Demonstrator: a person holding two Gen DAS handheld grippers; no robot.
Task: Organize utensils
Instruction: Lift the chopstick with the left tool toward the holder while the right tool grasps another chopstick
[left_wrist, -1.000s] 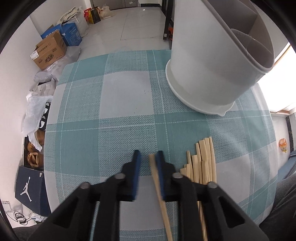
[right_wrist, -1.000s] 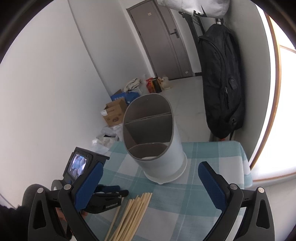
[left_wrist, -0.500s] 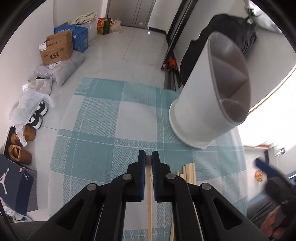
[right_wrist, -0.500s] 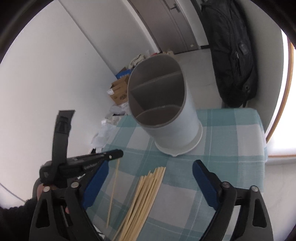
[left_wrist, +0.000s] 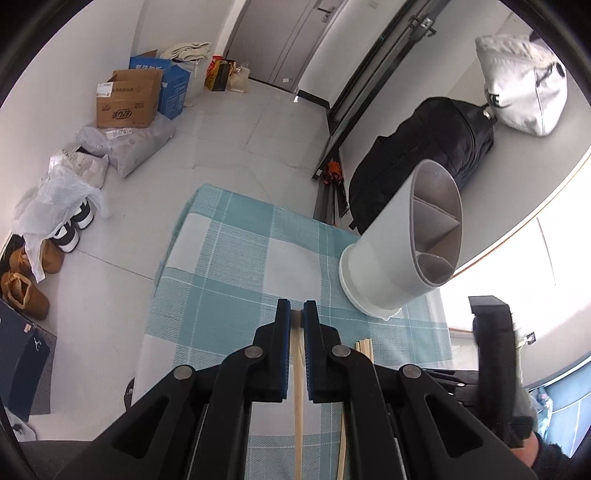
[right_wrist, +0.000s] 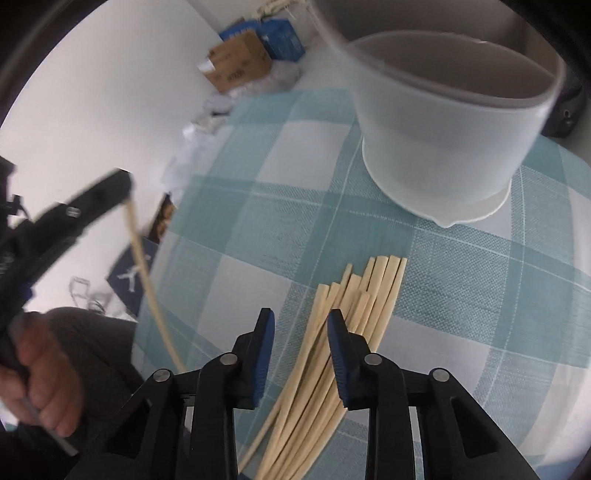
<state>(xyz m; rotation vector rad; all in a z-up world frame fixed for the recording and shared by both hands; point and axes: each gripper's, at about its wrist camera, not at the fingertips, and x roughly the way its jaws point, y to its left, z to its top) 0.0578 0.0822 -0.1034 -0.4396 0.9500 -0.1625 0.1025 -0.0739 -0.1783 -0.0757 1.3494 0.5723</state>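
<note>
Left hand-held gripper (left_wrist: 296, 317): I see it clamped on one chopstick (left_wrist: 297, 387), lifted off the desk (right_wrist: 295, 192).
Right hand-held gripper (right_wrist: 301, 325): jaws just closing, not yet pinching, over the chopstick pile (right_wrist: 343, 332).
Holder (right_wrist: 443, 140): beyond the pile.

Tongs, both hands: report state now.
Left tongs: shut on one chopstick.
Right tongs: open, just been closing over the chopstick pile, gripping nothing.

chopsticks (right_wrist: 354, 325) between right gripper (right_wrist: 300, 325) fingers (right_wrist: 338, 332)
</note>
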